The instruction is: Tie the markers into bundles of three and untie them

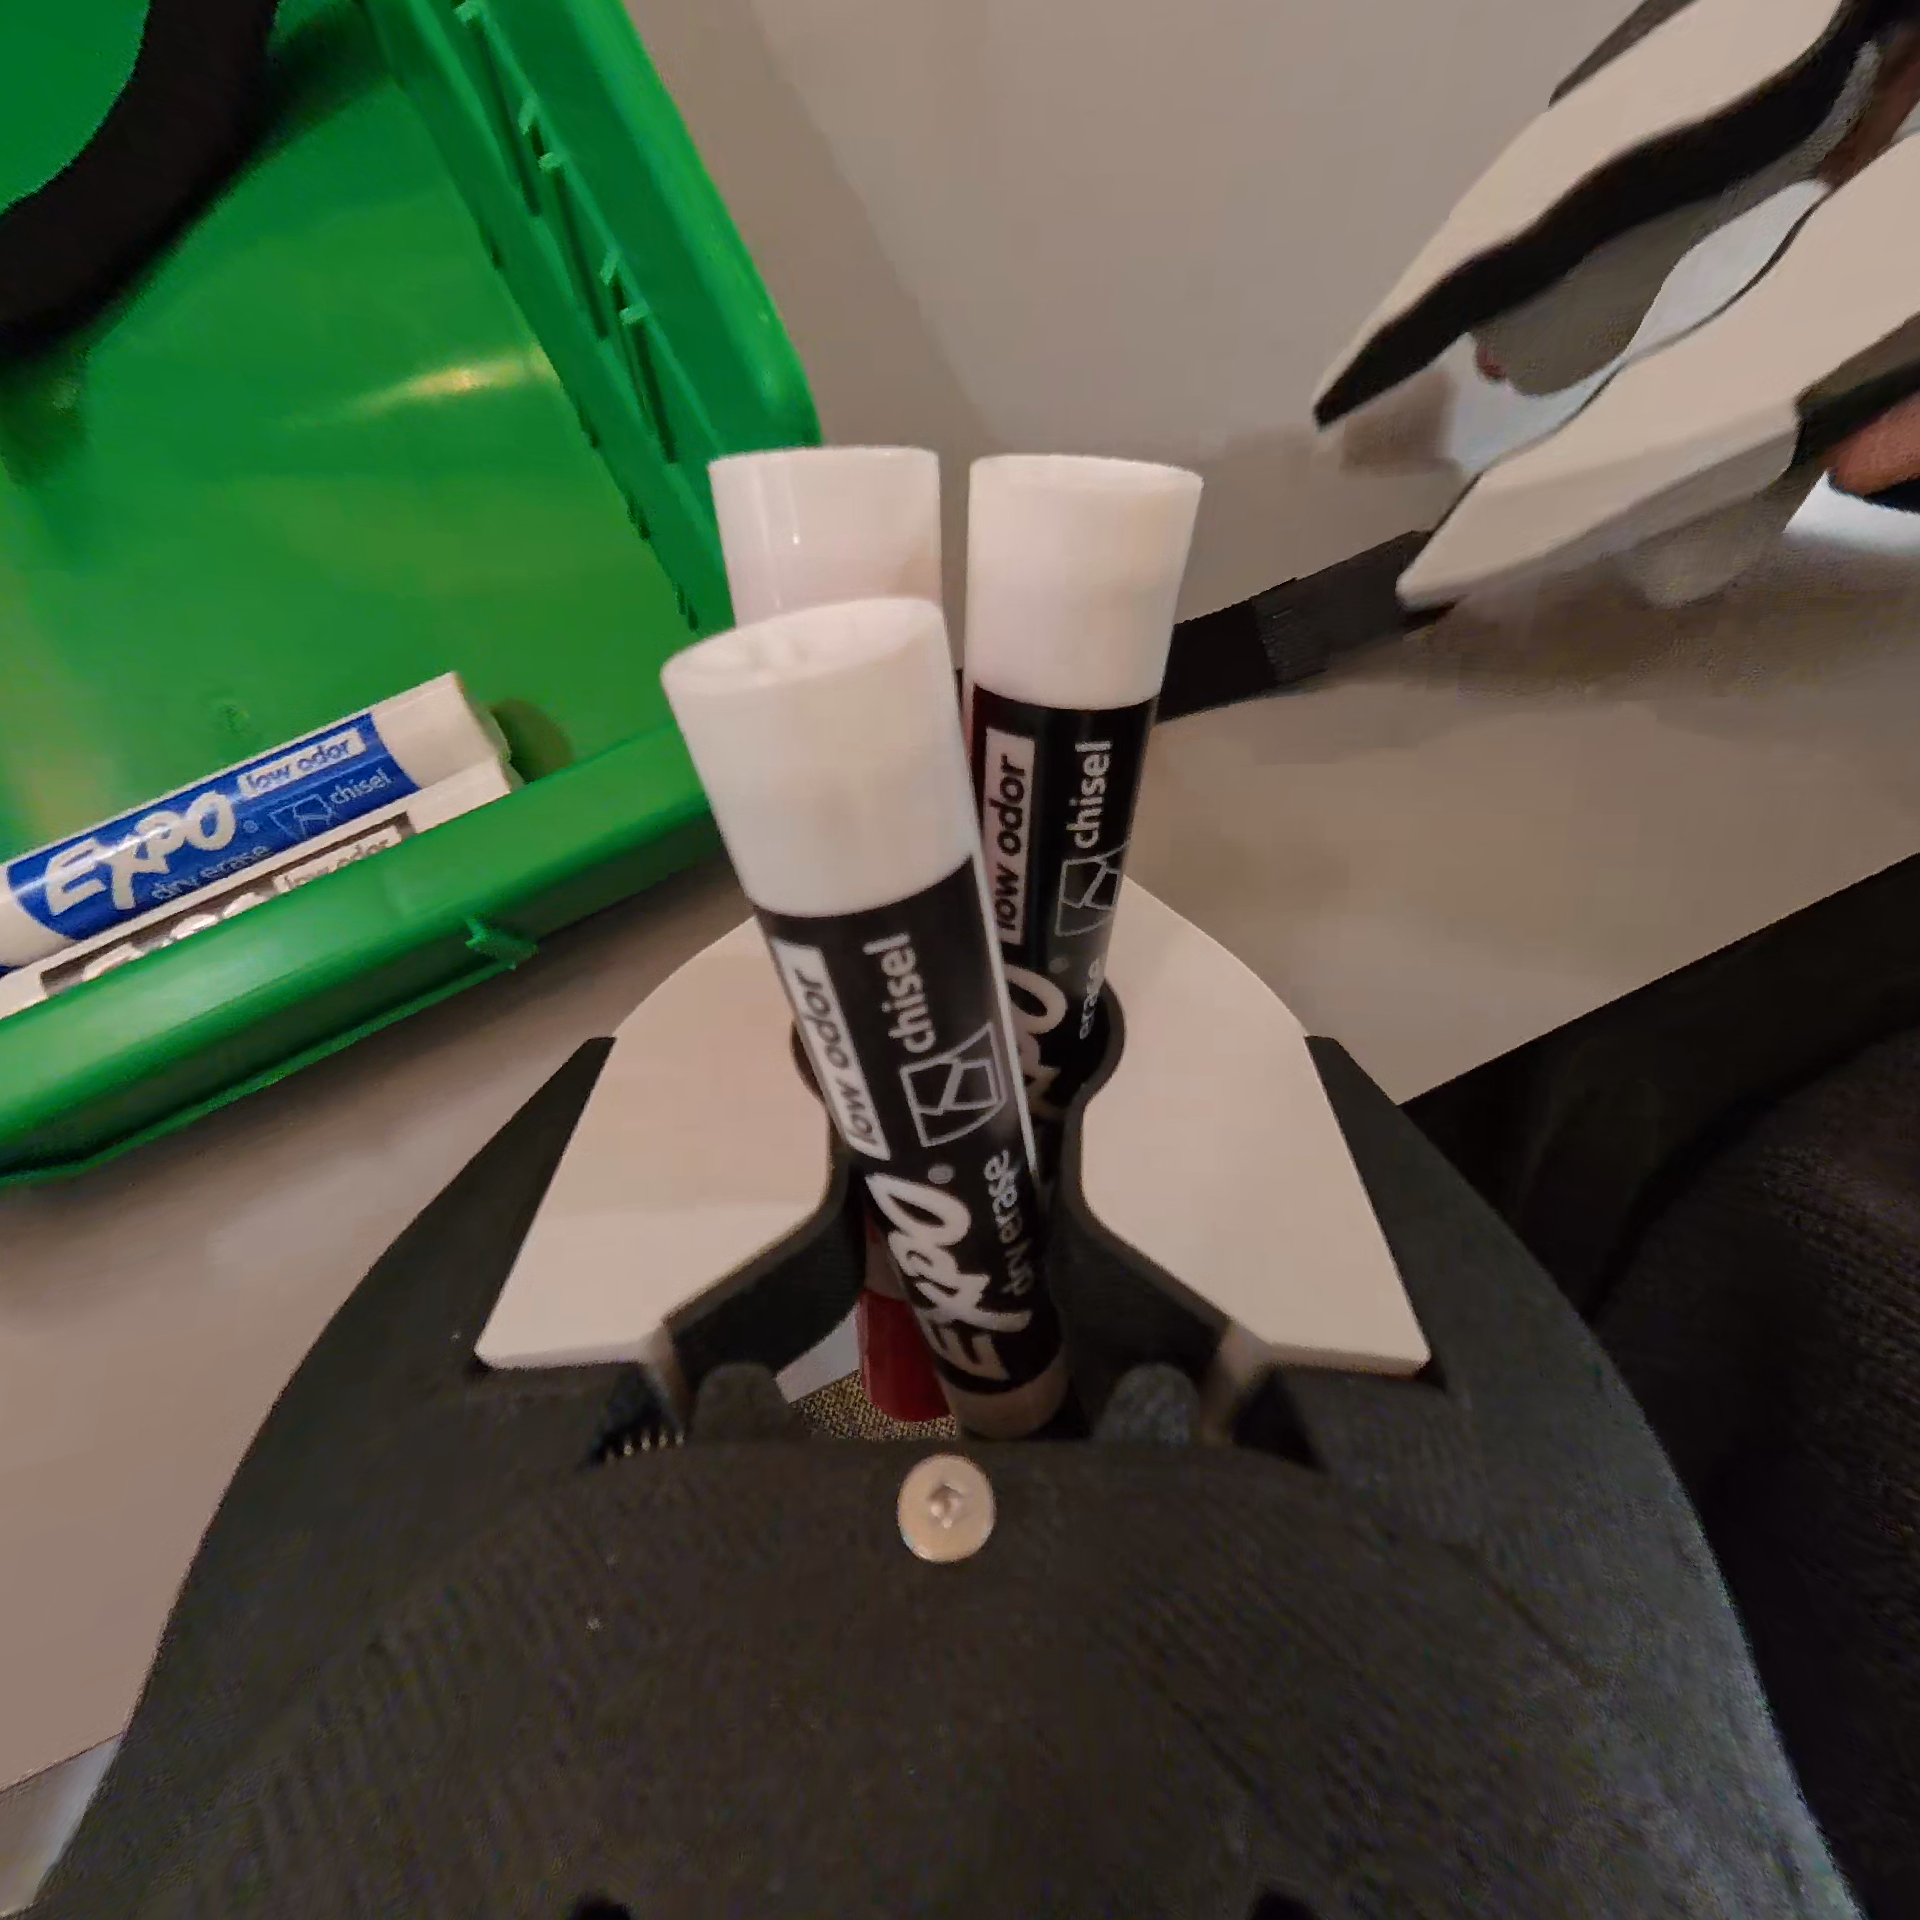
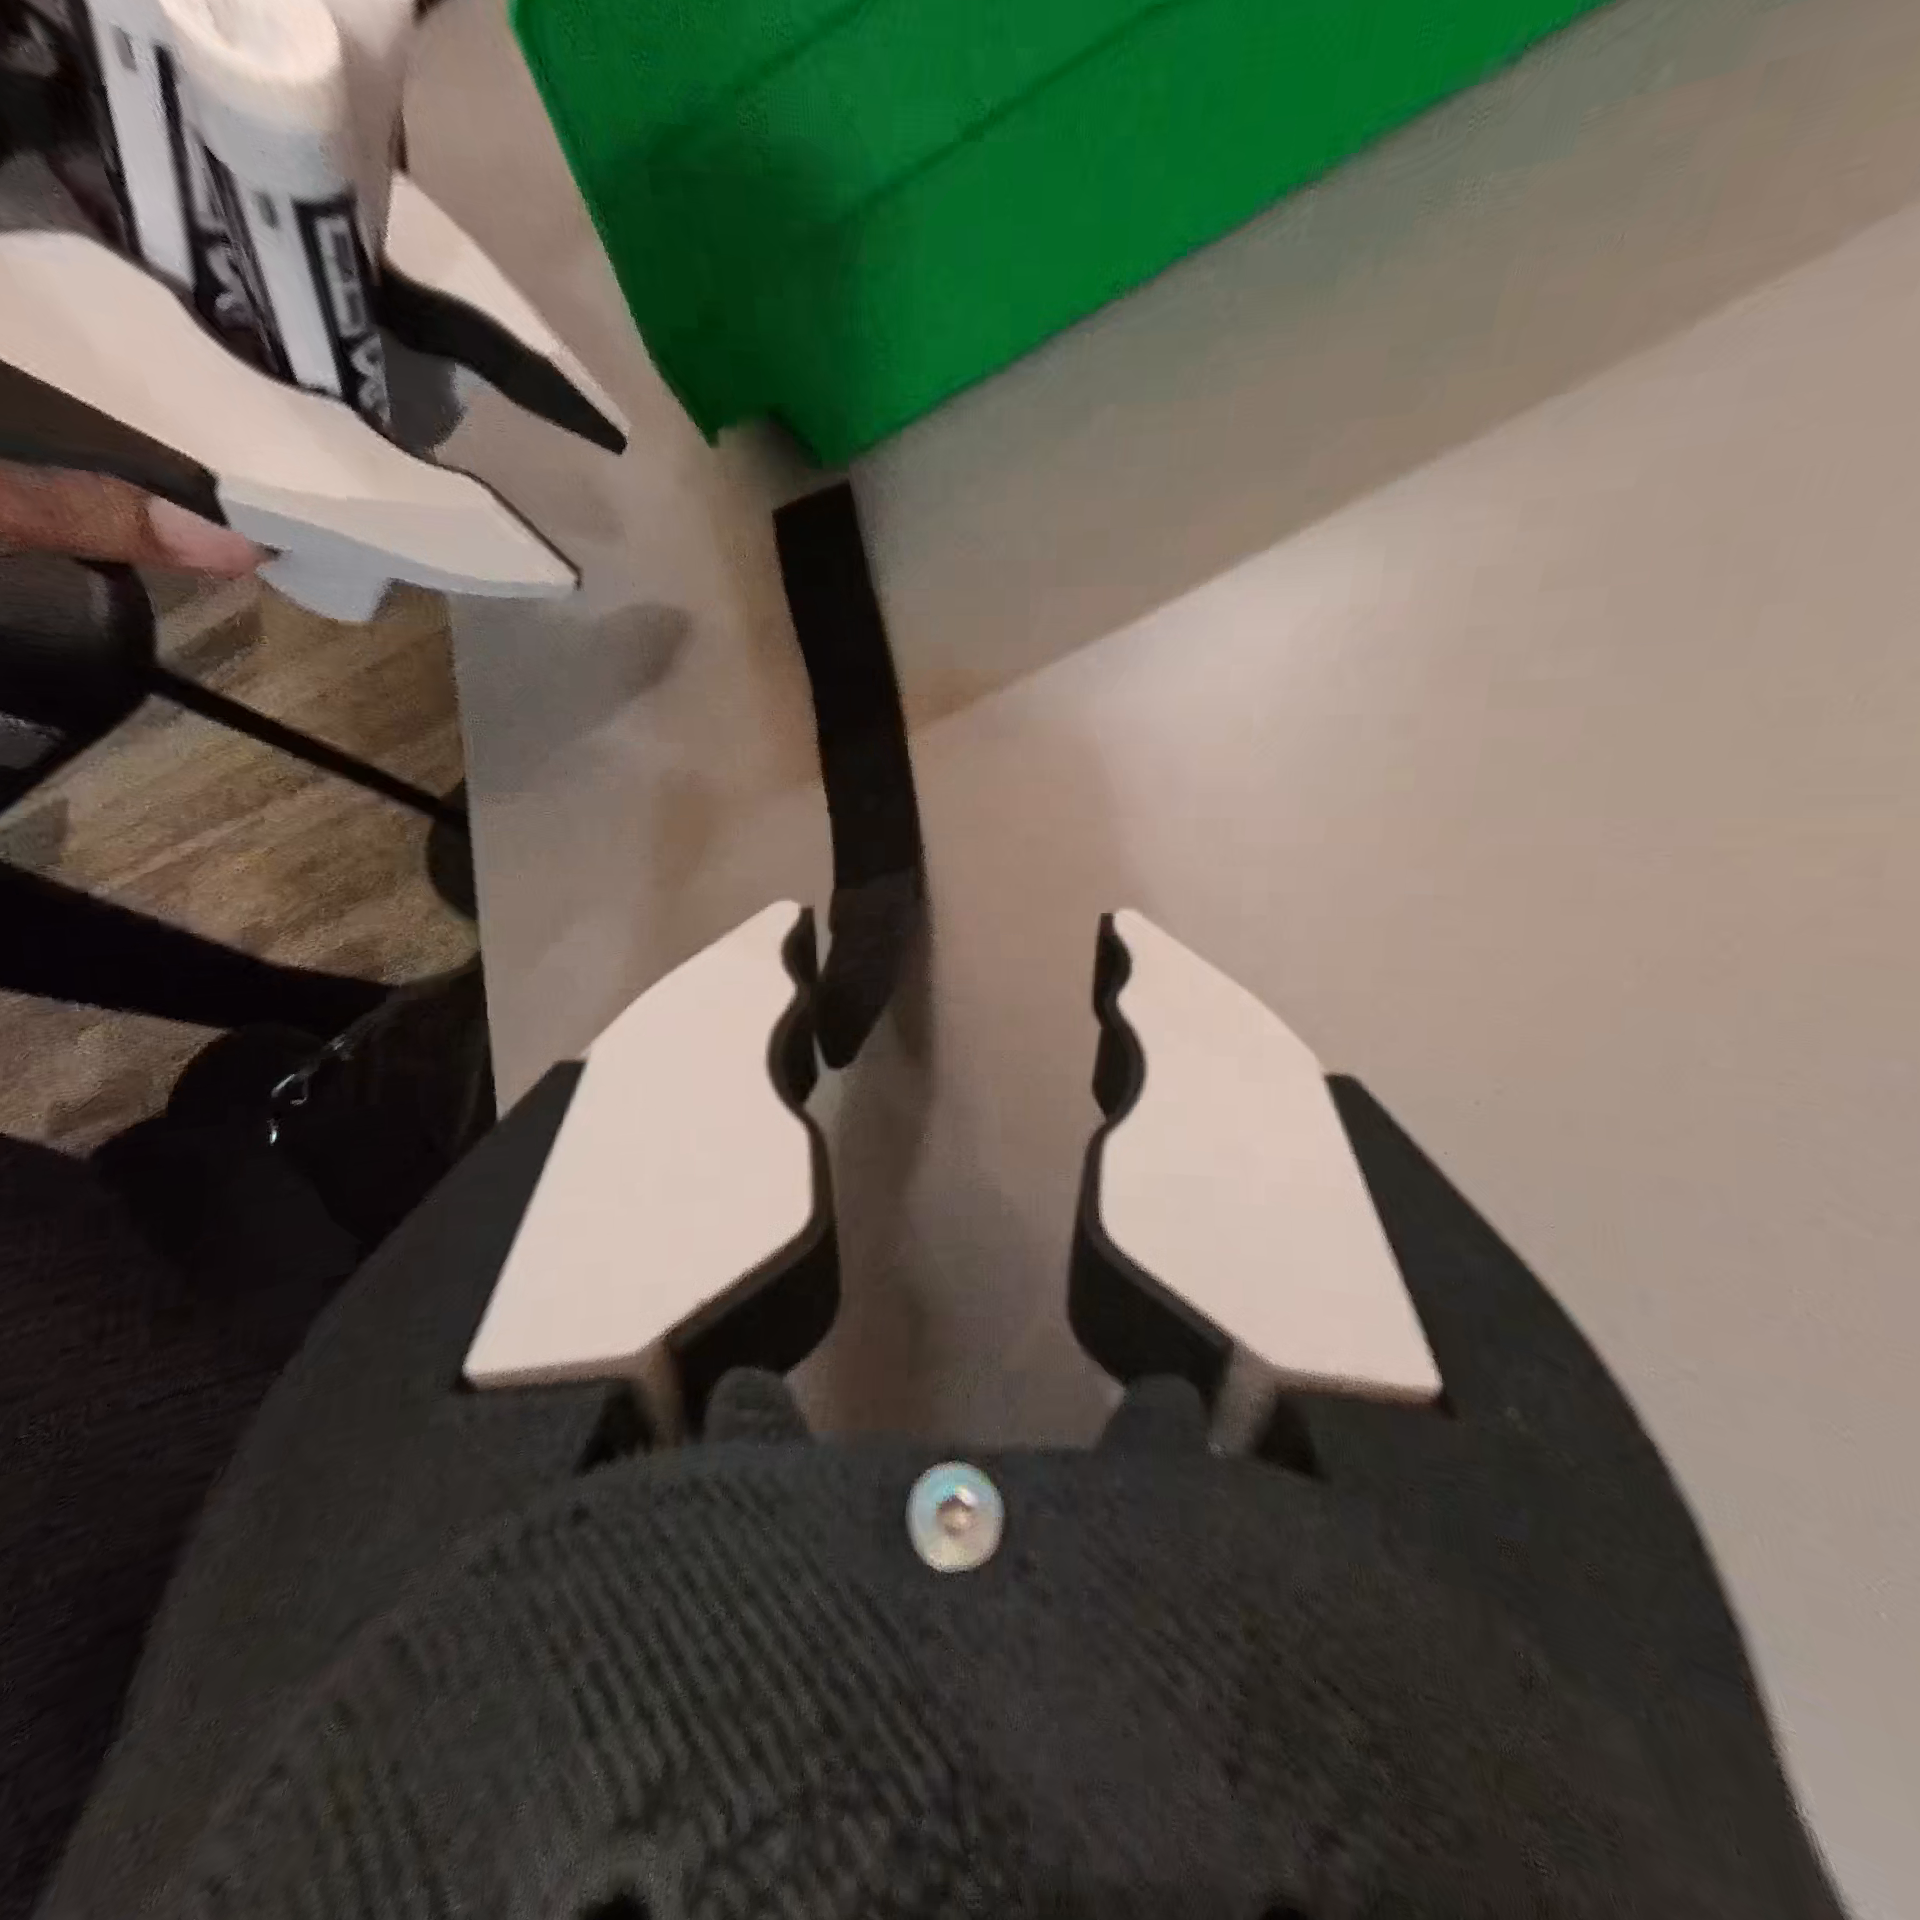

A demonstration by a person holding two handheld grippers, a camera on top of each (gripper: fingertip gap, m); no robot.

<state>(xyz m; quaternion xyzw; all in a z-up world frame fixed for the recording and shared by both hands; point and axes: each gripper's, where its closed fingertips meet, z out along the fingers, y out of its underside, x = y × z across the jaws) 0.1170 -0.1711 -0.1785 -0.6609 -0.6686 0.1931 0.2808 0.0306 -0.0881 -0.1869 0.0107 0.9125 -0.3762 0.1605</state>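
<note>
Across the centre of the left wrist view, the left gripper (image 1: 956,1049) is clamped on a bundle of three markers (image 1: 914,1039), which stand up out of the round gap between its white fingers (image 1: 665,1195); the front two have black labels, while the third, behind them, shows only its white end, its body hidden. A red piece low between the jaws is too covered to identify. At the left of the frame a green bin (image 1: 343,540) sits on the pale table (image 1: 1039,260), its upper and left parts cut off by the frame; inside it lie two more markers, a blue-labelled one (image 1: 239,810) and a second marker (image 1: 208,914) half hidden by the bin's front rim. A black curved object in the bin's upper left corner is cut off and unclear. At the upper right the right gripper (image 1: 1382,499) hovers blurred above a black strap (image 1: 1278,644). Moving to the right wrist view, motion blur softens everything. The right gripper (image 2: 951,935) has its fingers well apart with nothing between them; the black strap (image 2: 852,769) lies on the table (image 2: 1455,727), its near end just beside the left finger. Only the bin's (image 2: 935,208) outer wall shows at the top, its contents unseen from here. At upper left the left gripper (image 2: 436,499) holds the markers (image 2: 260,208), cut off by the frame edge, and a fingertip (image 2: 156,535) of a hand and wooden flooring (image 2: 229,821) appear that the other view lacks.
</note>
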